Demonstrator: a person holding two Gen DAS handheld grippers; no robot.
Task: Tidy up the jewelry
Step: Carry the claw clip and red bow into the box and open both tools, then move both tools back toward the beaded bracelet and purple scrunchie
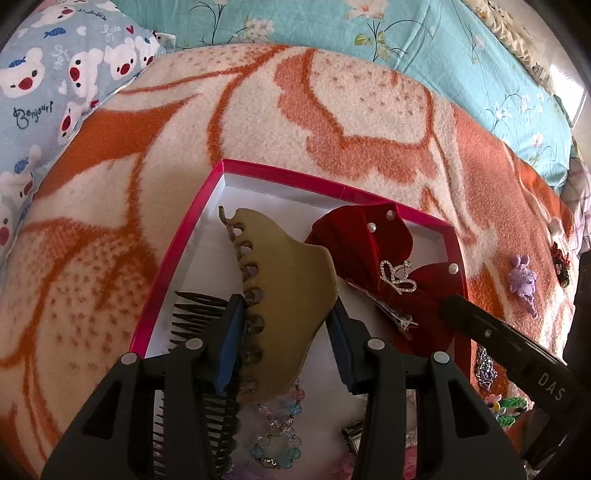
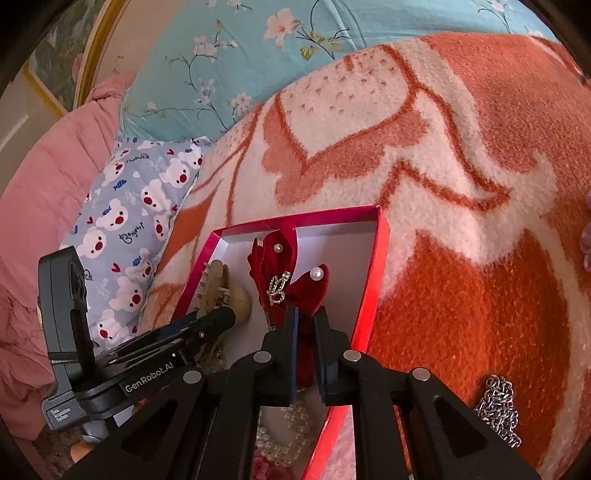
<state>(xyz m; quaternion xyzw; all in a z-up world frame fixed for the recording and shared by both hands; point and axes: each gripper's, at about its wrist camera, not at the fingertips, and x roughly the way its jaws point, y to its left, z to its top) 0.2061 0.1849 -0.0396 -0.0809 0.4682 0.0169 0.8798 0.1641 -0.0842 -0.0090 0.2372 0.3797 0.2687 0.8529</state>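
Note:
A pink-rimmed box [image 1: 177, 258] with a white floor lies on the bed blanket. My left gripper [image 1: 288, 314] is shut on a tan claw hair clip [image 1: 284, 280] and holds it over the box. My right gripper [image 2: 304, 317] is shut on a red velvet bow [image 2: 284, 280] with pearls and a rhinestone charm, inside the same box [image 2: 376, 277]. The bow also shows in the left wrist view [image 1: 354, 240]. A dark comb [image 1: 192, 314], a pastel bead bracelet [image 1: 277, 428] and a pearl string [image 2: 284, 435] lie in the box.
On the orange-and-cream blanket [image 1: 295, 110] beside the box lie a silver chain [image 2: 498, 410], a purple figure clip [image 1: 522, 280] and a green band item [image 1: 509, 406]. A bear-print pillow [image 1: 55, 74] and a teal floral quilt [image 1: 406, 29] lie behind.

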